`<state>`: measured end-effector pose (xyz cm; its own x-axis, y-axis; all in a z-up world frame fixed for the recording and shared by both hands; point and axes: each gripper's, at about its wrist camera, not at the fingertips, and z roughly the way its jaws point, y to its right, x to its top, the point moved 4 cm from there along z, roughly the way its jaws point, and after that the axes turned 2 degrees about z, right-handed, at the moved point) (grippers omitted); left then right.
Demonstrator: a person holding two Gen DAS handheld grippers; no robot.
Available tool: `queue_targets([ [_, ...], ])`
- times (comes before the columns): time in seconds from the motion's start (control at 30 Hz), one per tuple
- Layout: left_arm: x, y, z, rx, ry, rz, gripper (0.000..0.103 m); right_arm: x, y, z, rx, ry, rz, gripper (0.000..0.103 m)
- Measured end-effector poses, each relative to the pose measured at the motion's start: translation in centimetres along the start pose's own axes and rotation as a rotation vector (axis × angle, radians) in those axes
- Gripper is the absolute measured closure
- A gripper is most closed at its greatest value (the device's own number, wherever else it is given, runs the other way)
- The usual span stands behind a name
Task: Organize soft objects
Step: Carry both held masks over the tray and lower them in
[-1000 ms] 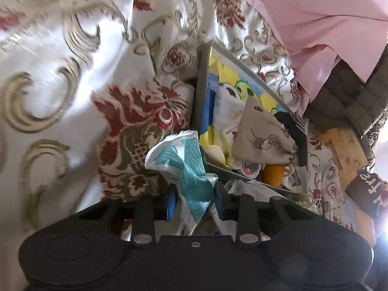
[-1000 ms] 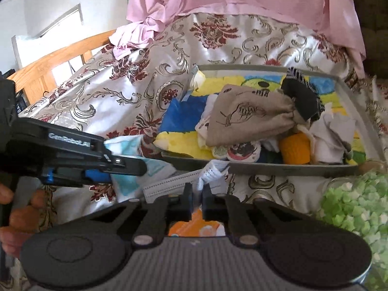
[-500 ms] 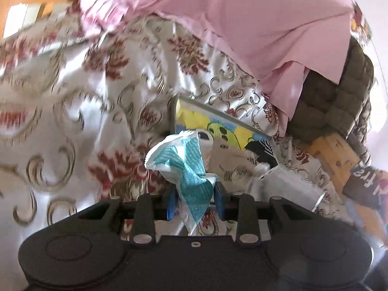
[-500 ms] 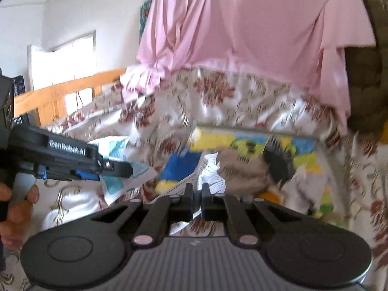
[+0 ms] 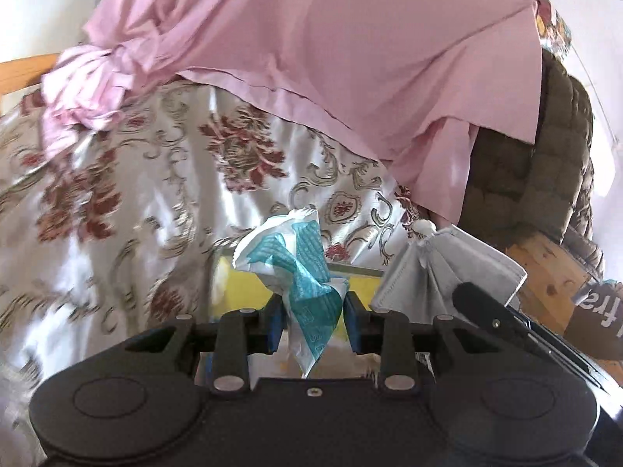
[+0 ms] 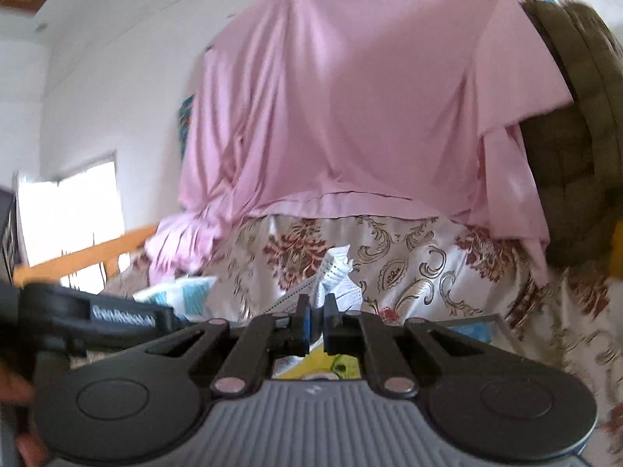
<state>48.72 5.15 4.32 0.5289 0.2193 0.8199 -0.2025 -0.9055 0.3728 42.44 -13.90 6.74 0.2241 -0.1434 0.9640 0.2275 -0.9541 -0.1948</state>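
Note:
My left gripper (image 5: 313,321) is shut on a crumpled white and teal wrapper (image 5: 298,268), held up in the air. My right gripper (image 6: 317,325) is shut on a pleated grey-white face mask (image 6: 335,278). The mask also shows in the left wrist view (image 5: 440,268), to the right of the wrapper, with the right gripper's finger (image 5: 490,313) below it. The left gripper shows at the left of the right wrist view (image 6: 97,313), with the wrapper (image 6: 183,292) beside it. Only a yellow strip of the tray (image 5: 241,288) shows below the grippers; its contents are hidden.
A floral satin bedspread (image 5: 136,202) covers the bed. A pink sheet (image 6: 350,109) hangs behind it. A dark quilted cushion (image 5: 545,163) and a wooden box (image 5: 549,272) stand at the right. A wooden bed rail (image 6: 78,260) runs at the left.
Both grippers have lifted and tilted upward with their items held. The tray and its soft things have dropped almost out of both views. The pink sheet now fills the upper part.

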Motion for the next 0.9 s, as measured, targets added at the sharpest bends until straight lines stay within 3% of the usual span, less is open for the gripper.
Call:
queue_targets([
  [0.2,0.4,1.5,5.8,-0.009,-0.058,0.031,0.069,-1.2,4.3,3.1,-0.035,-0.042,0.105,0.097],
  [0.4,-0.1,2.4,10.1,-0.025,-0.119,-0.018,0.069,-3.1,8.1,4.7,-0.114,-0.097,0.18,0.097],
  [0.9,-2.1,3.3,13.1,0.019,-0.224,-0.039,0.068,-5.5,10.8,5.7,-0.163,-0.174,0.252,0.095],
])
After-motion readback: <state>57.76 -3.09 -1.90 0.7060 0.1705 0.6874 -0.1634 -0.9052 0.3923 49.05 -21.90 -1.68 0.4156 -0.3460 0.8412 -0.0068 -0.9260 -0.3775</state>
